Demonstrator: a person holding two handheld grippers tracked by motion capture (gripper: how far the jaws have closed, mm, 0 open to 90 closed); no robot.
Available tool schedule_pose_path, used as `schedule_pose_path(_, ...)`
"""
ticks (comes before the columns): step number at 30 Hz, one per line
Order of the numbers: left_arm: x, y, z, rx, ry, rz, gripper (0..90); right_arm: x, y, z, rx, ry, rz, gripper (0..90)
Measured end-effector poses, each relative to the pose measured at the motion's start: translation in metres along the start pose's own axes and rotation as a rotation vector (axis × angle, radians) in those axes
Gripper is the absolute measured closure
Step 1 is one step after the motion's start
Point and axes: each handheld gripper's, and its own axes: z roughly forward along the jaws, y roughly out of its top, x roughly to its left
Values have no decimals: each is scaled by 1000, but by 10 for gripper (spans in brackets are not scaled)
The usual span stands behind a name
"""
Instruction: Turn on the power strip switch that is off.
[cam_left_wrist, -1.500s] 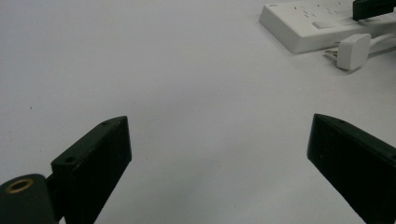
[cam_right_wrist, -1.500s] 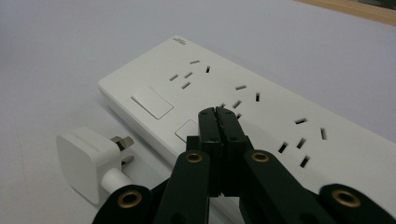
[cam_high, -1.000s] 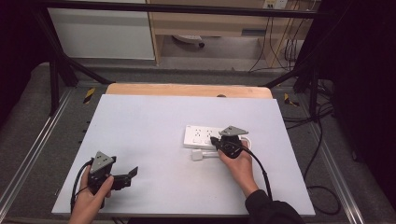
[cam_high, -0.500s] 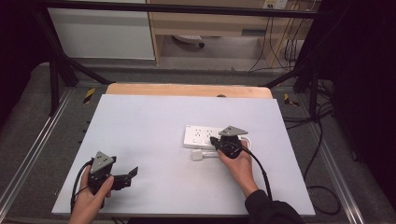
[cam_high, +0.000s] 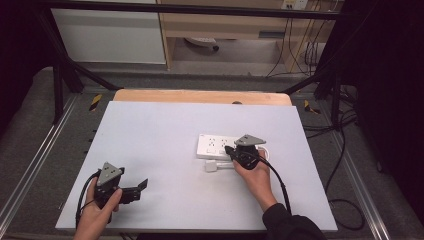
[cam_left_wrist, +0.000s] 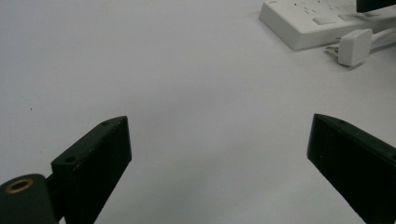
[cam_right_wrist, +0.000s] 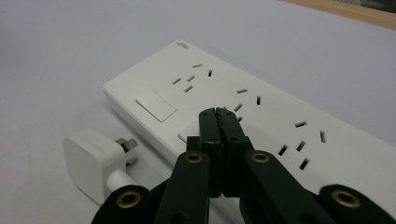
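Note:
A white power strip (cam_high: 216, 146) (cam_right_wrist: 261, 112) lies on the grey table (cam_high: 165, 135), right of centre. A white plug (cam_high: 211, 166) (cam_right_wrist: 91, 161) lies loose on the table beside its near edge. My right gripper (cam_high: 229, 150) (cam_right_wrist: 218, 113) is shut with nothing between its jaws, its tips over the strip's top next to a rocker switch (cam_right_wrist: 155, 106). My left gripper (cam_high: 142, 186) (cam_left_wrist: 217, 154) rests at the table's near left, open over bare table. In the left gripper view the strip (cam_left_wrist: 308, 21) and plug (cam_left_wrist: 354, 45) lie far off at the upper right.
A wooden board edge (cam_high: 200, 96) runs along the table's far side. Metal frame rails (cam_high: 35, 165) flank the table, and cables (cam_high: 345, 165) trail on the floor at the right. A white cabinet (cam_high: 107, 32) stands behind.

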Motion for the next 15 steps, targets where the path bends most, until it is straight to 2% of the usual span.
schedule_pose_path(15,0,0,0,2,-1,1,64,-3,4,-7,-28,-11,7,826)
